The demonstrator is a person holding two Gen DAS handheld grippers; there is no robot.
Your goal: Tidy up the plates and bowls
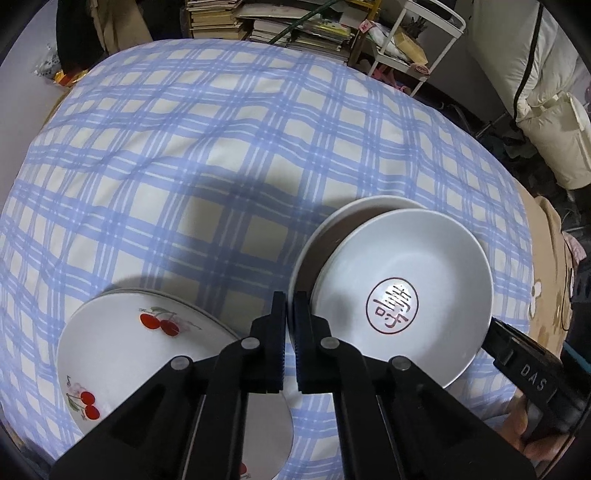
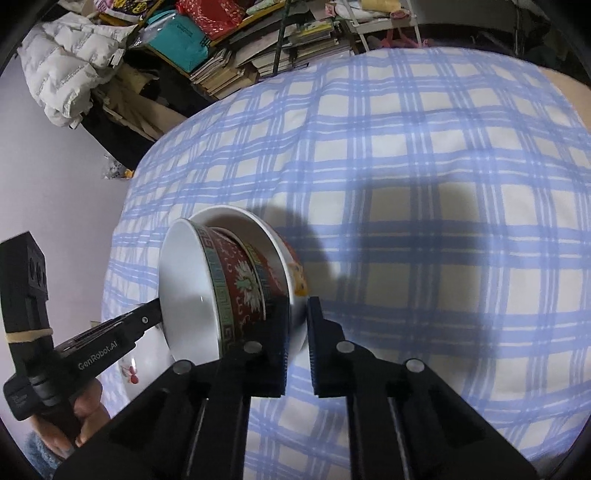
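Note:
In the left wrist view my left gripper [image 1: 290,306] is shut on the near rim of a white bowl [image 1: 328,225]. A second white bowl [image 1: 402,295] with a red round seal mark is nested in it, tilted. My right gripper [image 1: 517,350] grips the seal bowl's right edge. A stack of cherry-patterned plates [image 1: 129,354] lies at lower left. In the right wrist view my right gripper [image 2: 298,314] is shut on the rim of a white bowl [image 2: 291,273], with red patterned bowls [image 2: 236,284] stacked on edge beside it. The left gripper [image 2: 110,339] holds the stack's other side.
A blue and white checked cloth [image 1: 221,147] covers the soft surface. Stacks of books [image 1: 258,26] and a white rack [image 1: 410,40] stand behind it. A white padded jacket [image 2: 62,62] and clutter sit at the far left in the right wrist view.

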